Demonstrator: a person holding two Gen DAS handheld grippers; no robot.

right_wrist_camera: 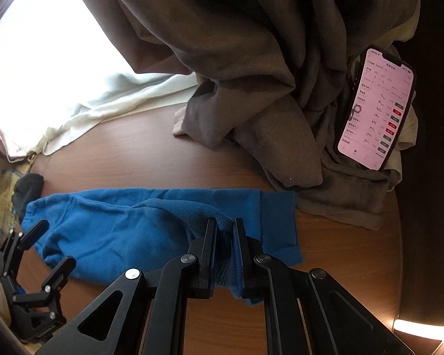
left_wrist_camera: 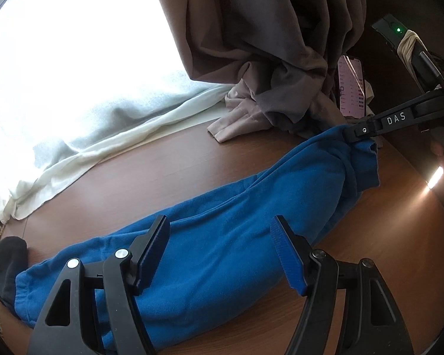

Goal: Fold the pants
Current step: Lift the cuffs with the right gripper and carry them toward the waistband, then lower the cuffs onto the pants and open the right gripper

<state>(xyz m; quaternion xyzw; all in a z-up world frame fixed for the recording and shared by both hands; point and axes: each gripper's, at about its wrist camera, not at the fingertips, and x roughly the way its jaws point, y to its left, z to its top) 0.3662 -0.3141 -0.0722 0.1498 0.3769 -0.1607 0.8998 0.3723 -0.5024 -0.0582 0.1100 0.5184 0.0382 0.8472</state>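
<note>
The left tongs [left_wrist_camera: 219, 254] stand wide apart over the blue pants [left_wrist_camera: 222, 236], which lie stretched along the brown desk [left_wrist_camera: 162, 171]. Only the right wrist view shows the right tongs [right_wrist_camera: 224, 254] pinched onto a fold of the pants near one end, and the lit phone [right_wrist_camera: 376, 109] face-on against the brown curtain [right_wrist_camera: 236, 59]. A black sock [left_wrist_camera: 6, 254] sits at the pants' left end, below a bright window.

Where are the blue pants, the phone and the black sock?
blue pants [left_wrist_camera: 222, 236]: left wrist view, middle of the fabric.
phone [right_wrist_camera: 376, 109]: right wrist view, middle of its lit pink screen.
black sock [right_wrist_camera: 28, 188]: right wrist view, its dark bunched end.
</note>
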